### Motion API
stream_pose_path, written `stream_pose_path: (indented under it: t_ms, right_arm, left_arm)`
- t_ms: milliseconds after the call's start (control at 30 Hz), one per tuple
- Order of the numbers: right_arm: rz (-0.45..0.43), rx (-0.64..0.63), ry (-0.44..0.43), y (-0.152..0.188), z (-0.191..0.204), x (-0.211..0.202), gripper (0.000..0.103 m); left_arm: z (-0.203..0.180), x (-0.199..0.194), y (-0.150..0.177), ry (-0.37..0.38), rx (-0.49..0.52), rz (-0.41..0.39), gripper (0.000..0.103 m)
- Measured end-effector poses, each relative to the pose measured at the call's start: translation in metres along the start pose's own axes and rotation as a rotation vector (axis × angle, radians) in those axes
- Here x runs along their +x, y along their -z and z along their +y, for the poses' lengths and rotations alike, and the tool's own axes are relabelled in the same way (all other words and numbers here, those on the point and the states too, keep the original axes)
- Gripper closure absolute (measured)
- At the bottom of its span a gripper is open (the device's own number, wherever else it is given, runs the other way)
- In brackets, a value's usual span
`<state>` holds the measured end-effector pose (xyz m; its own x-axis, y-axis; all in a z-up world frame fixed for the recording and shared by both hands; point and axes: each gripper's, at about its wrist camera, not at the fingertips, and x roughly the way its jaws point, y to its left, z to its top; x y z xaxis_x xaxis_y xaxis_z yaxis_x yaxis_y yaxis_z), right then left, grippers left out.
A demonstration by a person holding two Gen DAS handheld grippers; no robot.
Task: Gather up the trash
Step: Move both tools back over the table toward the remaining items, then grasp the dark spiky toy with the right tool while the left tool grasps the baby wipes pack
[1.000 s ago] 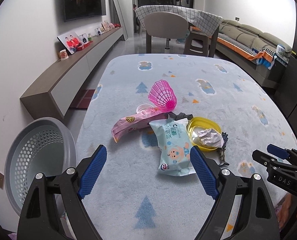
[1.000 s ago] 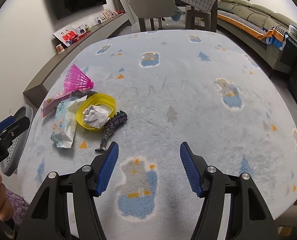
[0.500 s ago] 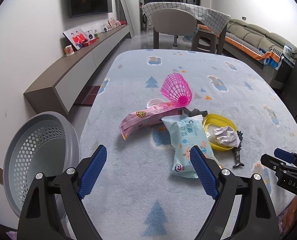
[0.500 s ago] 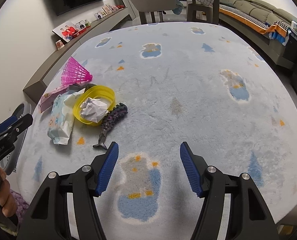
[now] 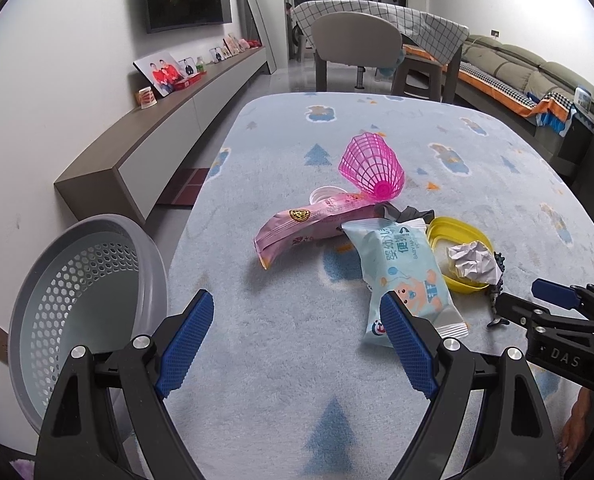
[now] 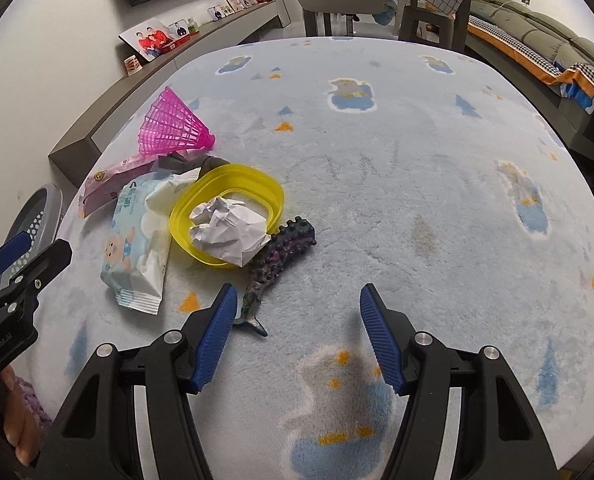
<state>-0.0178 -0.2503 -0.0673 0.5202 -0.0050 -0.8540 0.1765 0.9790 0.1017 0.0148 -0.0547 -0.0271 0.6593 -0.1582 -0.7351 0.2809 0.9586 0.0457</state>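
On table (image 6: pixel 417 140): trash pile (image 6: pixel 201 208); left tool (image 5: pixel 297 344) & right tool (image 6: pixel 293 336) both open, empty.

Ahead of my left hand-held gripper (image 5: pixel 293 336) the wipes pack (image 5: pixel 407 270) lies on the worktop (image 5: pixel 377 136), the snack wrapper (image 5: pixel 309 222) behind it, the basket (image 5: pixel 77 300) to the left. The toy (image 6: pixel 277 256) sits just ahead-left of my right hand-held gripper (image 6: pixel 295 322), touching the lid (image 6: pixel 227 194) that holds the crumpled paper (image 6: pixel 227 230).

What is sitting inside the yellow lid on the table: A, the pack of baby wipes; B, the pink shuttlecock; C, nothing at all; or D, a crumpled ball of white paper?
D: the crumpled white paper lies inside the yellow lid, while the pink shuttlecock and the baby wipes pack lie outside it.
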Motion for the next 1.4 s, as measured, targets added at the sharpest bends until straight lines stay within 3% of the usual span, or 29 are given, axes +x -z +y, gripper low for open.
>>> stream_pose_path:
  t_ms: [433,700,800,1100,1400]
  right_arm:
    - [-0.006,-0.029,0.092,-0.009,0.013,0.017,0.045]
    - [-0.021,-0.064,0.065,-0.009,0.023,0.016,0.076]
    - [-0.026,-0.066,0.049,-0.006,0.024,0.014,0.083]
    - [-0.039,-0.006,-0.012,0.004,0.006,0.001,0.083]
    - [-0.078,0.048,-0.011,0.011,-0.018,-0.022,0.083]
  left_arm:
    - [0.001,0.004,0.001,0.010,-0.009,0.011,0.019]
    - [0.001,0.003,0.003,0.015,-0.010,0.011,0.019]
    - [0.002,0.002,0.004,0.017,-0.012,0.011,0.019]
    - [-0.008,0.001,0.007,0.027,0.005,0.019,0.019]
    - [-0.026,-0.003,0.004,0.053,0.030,0.032,0.019]
